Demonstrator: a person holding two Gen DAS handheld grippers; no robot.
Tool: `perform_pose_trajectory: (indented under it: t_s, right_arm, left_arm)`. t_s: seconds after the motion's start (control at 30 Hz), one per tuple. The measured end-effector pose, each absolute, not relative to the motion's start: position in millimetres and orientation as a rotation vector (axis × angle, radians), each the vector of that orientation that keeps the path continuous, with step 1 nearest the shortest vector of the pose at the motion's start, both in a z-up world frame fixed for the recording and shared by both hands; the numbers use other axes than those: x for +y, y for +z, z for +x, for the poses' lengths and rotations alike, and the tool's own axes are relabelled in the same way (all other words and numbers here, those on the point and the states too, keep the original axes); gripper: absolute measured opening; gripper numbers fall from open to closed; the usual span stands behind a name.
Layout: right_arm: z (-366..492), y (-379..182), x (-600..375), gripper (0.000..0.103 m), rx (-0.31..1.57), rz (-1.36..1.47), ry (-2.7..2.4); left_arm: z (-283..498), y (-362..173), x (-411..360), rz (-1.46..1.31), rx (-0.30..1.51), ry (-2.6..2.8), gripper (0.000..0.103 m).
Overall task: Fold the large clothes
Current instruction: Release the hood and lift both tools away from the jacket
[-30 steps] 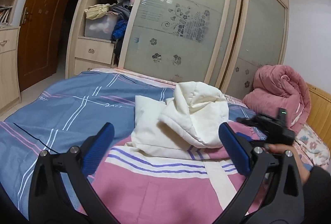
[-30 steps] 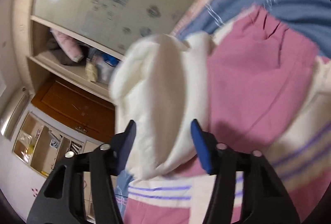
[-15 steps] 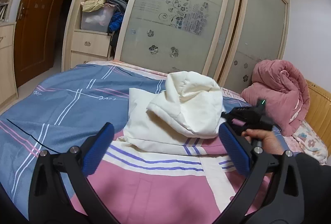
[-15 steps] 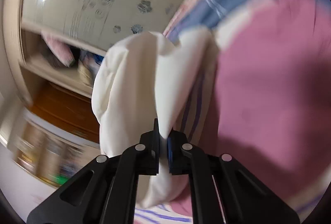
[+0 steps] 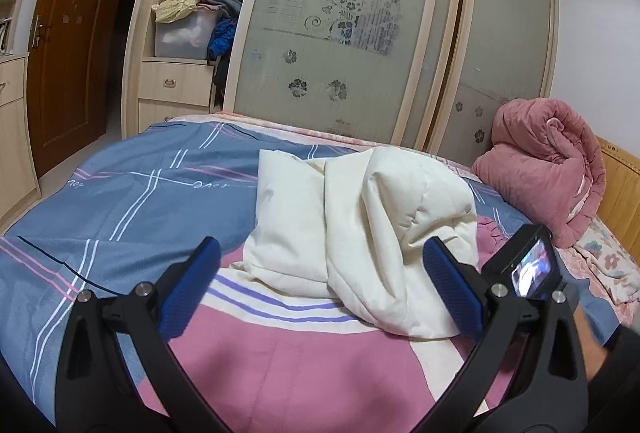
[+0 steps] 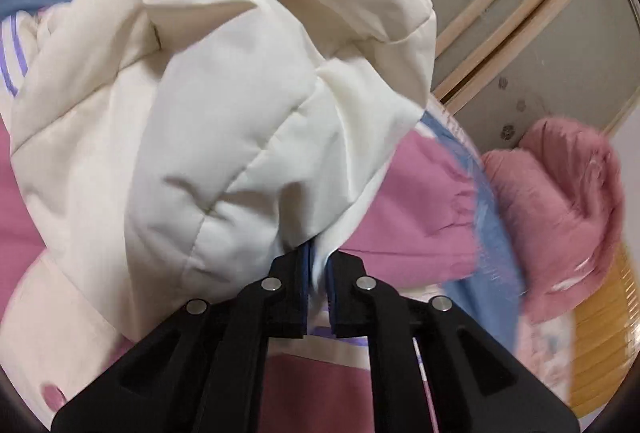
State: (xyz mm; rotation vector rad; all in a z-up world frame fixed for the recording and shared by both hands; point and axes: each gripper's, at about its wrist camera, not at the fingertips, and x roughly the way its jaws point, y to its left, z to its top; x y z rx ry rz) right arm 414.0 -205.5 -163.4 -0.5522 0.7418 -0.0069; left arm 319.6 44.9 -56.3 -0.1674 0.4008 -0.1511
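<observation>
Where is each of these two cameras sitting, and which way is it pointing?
Left wrist view: rides the left gripper, facing across the bed to the wardrobe; shows its open blue fingers and the right gripper's body at right.
Right wrist view: rides the right gripper, close up on the white padded jacket its fingers pinch.
Shared: the jacket, the bed and the pink quilt.

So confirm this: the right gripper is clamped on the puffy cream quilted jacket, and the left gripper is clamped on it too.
Not quite. The right gripper is clamped on the puffy cream quilted jacket, but the left wrist view shows the left gripper open, holding nothing.
</observation>
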Motion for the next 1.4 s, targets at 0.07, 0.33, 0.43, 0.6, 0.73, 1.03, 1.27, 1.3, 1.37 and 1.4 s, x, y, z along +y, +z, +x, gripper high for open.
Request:
perform_pose_trajectory:
  t_s: [0.07, 0.33, 0.43, 0.6, 0.73, 1.03, 1.27, 1.3, 1.37, 1.4]
  right_arm:
    - [411.8, -150.7, -223.2, 0.035, 0.721, -0.406, -0.012]
    - [402.7, -57.1, -221.7, 0.086, 0.504, -0.116, 0.027]
    - [440.5, -37.5, -195.9, 0.086, 0.462, -0.143, 0.034]
    - [526.0, -78.4, -172.0, 0.086, 0.668, -0.054, 0.007]
    - [530.9, -173.7, -132.5, 0.085, 0.885, -0.247, 0.131]
    - [410.6, -101.4, -184.0, 0.100, 0.582, -0.028, 0.295]
    - [211.5, -76.0, -235.0, 0.102, 0.262, -0.172, 0.160]
    - [189.1, -78.2, -245.0, 0.102, 0.219, -0.150, 0.135]
    - [144.5, -85.4, -264.3, 0.102, 0.132, -0.108, 0.081]
    - [129.3, -91.5, -272.9, 0.102, 0.113, -0.097, 0.057]
  left_arm:
    - [319.4, -57.3, 43.1, -0.156, 0.402, -0.147, 0.101]
    - [316.6, -55.6, 52.5, -0.184, 0.385, -0.120, 0.101]
    - [319.3, -57.2, 58.9, -0.231, 0.396, -0.118, 0.101]
    - [319.6, -54.3, 62.8, -0.241, 0.396, -0.110, 0.101]
    - [320.3, -51.2, 64.1, -0.235, 0.390, -0.110, 0.101]
    - [313.3, -48.6, 63.8, -0.207, 0.387, -0.109, 0.101]
    - [290.5, -46.6, 45.7, -0.158, 0.407, -0.170, 0.101]
    - [285.1, -46.3, 41.8, -0.138, 0.406, -0.180, 0.101]
    - [269.1, -43.0, 31.5, -0.090, 0.384, -0.212, 0.101]
    - [254.9, -40.8, 25.1, -0.052, 0.349, -0.233, 0.101]
